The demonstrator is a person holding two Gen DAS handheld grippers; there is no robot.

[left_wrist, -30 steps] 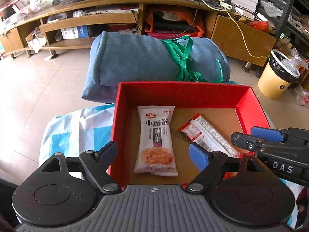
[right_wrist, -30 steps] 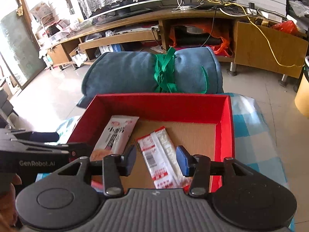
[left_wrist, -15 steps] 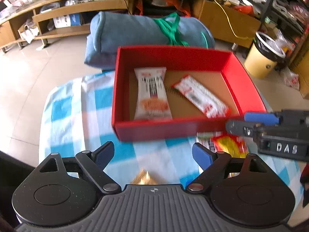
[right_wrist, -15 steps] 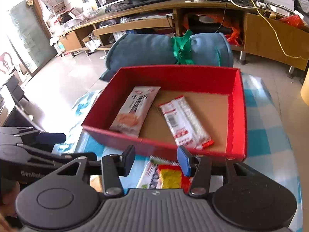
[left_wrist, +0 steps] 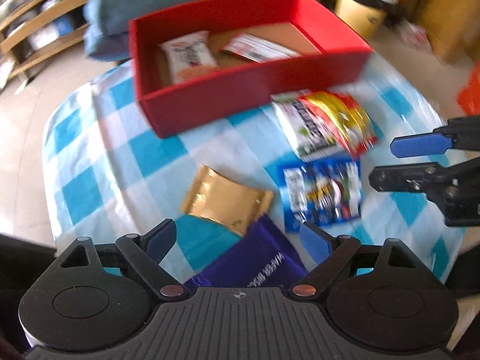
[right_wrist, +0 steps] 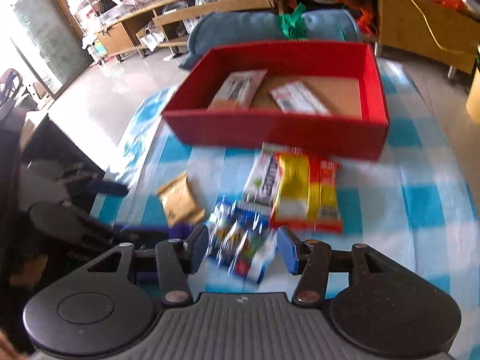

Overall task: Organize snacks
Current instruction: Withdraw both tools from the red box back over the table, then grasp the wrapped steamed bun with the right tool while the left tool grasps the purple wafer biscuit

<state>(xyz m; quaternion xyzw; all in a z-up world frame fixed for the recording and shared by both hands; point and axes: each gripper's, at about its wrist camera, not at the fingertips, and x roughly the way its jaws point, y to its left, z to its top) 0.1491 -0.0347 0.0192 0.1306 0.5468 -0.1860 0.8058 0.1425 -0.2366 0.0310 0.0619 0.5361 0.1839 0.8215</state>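
**Both grippers over the loose packets, nothing picked yet**

Two snacks already lie in the red box (left_wrist: 249,96): a white packet (left_wrist: 187,55) at its left and a red-and-white one (left_wrist: 258,48) beside it. The rest are on the blue-checked cloth (left_wrist: 99,138) in front of the box: a gold packet (left_wrist: 225,199), a purple packet (left_wrist: 261,261) nearest the person and partly overlapping the gold one, a blue packet (left_wrist: 322,193), and a red-and-yellow packet (left_wrist: 339,117) lying over a white-and-green one (left_wrist: 303,126), just below the box wall.

The left gripper (left_wrist: 240,240) hangs over the purple and gold packets with its jaws spread wide and nothing between the pads. The right gripper (right_wrist: 243,247) is above the blue packet (right_wrist: 240,241); its jaws are opening, the packet shows between them, but the pads do not look pressed on it. The frames are blurred, so contact with the cloth is hard to judge.

I take this for the reach for the next pair. Each hand needs to settle, drop lower, and close on one packet only: the left has two overlapping, so it should take the purple one on top, by an edge
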